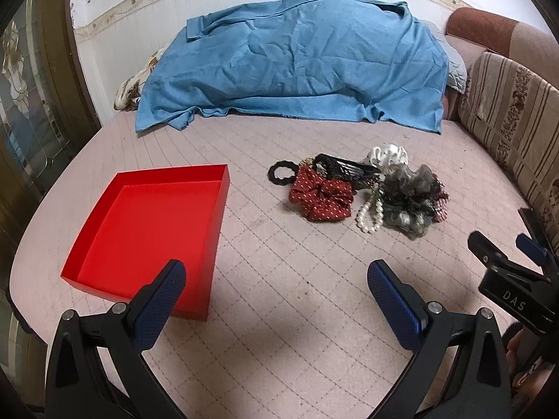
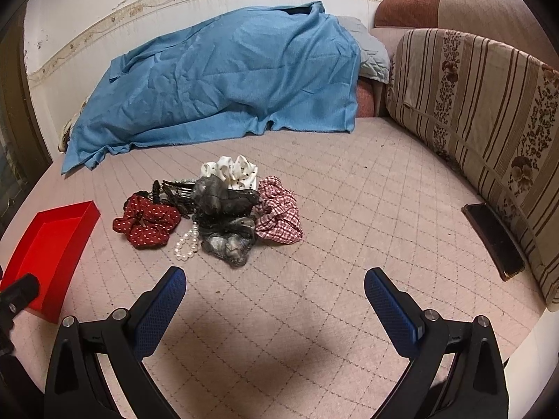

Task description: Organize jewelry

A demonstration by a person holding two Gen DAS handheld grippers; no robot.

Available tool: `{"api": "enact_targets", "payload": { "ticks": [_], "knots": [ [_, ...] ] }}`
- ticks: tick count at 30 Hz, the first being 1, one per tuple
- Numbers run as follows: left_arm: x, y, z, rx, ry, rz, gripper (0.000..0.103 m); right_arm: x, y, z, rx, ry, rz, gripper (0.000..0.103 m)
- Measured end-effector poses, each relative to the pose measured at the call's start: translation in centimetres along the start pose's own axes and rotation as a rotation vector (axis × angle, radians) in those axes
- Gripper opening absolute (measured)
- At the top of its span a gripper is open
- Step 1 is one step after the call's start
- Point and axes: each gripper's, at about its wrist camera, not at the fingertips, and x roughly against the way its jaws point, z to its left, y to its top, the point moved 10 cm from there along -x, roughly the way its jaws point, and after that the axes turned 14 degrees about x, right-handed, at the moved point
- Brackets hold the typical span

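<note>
- The left gripper (image 1: 276,279) is held wide apart, nothing gripped, above the pink quilted mattress (image 1: 279,314).
- The right gripper (image 2: 275,286) is likewise spread wide and unloaded.
- A shallow red cardboard tray (image 1: 104,206) is seen well apart from the white pearl bracelet (image 1: 371,214).

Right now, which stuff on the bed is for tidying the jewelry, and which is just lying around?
For the job:
red box
pearl bracelet
red dotted scrunchie
grey scrunchie
checked scrunchie
white scrunchie
black claw clip
black ring hair tie

Just lying about:
blue cloth
phone
striped cushion
</note>
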Motion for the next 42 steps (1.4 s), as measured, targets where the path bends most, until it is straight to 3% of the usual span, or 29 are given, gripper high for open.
{"api": "enact_targets", "payload": {
  "ticks": [9,11,14,16,21,23,27,31,32,33,34,35,36,42],
  "knots": [
    [-2.4,2.0,-1.2,-0.019,-0.075,0.032,0.101,-3.0,0.0,-2.4,0.008,0.029,0.052,0.103],
    [-3.4,2.1,-2.7,-0.030,-0.125,0.075,0.085,-3.8,0.2,-2.6,0.002,0.059,0.060,0.103],
    [-5.3,1.9,-5.2,-0.040,-0.189,0.156,0.069,-5.2,0.6,-2.9,-0.020,0.117,0.070,0.096],
    [-6.5,2.0,-6.9,-0.031,-0.229,0.194,0.069,-6.1,1.0,-3.0,-0.042,0.168,0.078,0.085],
    [-8.7,2.4,-11.6,-0.046,-0.330,0.250,0.069,-8.6,2.2,-3.7,-0.116,0.262,0.090,0.080],
    [-9.5,2.5,-13.3,-0.059,-0.353,0.262,0.069,-9.7,2.7,-3.9,-0.148,0.305,0.087,0.078],
    [-11.3,2.5,-15.9,-0.086,-0.384,0.289,0.069,-11.9,3.4,-3.9,-0.204,0.378,0.104,0.064],
    [-13.3,1.7,-17.6,-0.109,-0.396,0.327,0.066,-14.0,3.5,-3.5,-0.225,0.423,0.131,0.060],
    [-13.8,1.5,-17.9,-0.111,-0.399,0.337,0.057,-14.4,3.5,-3.3,-0.227,0.435,0.140,0.056],
    [-14.3,1.1,-18.3,-0.116,-0.404,0.357,0.049,-14.8,3.4,-3.1,-0.227,0.447,0.149,0.041],
    [-14.6,0.8,-18.5,-0.117,-0.409,0.376,0.030,-15.1,3.3,-2.9,-0.227,0.463,0.159,0.026],
    [-15.0,0.4,-18.7,-0.115,-0.416,0.401,0.009,-15.3,3.1,-2.7,-0.227,0.473,0.169,0.021],
    [-15.3,0.1,-18.8,-0.112,-0.417,0.422,0.000,-15.3,3.1,-2.6,-0.225,0.470,0.170,0.016],
    [-13.6,0.4,-18.5,-0.110,-0.434,0.391,0.000,-13.8,3.7,-3.0,-0.203,0.442,0.140,0.008]
  ]
}}
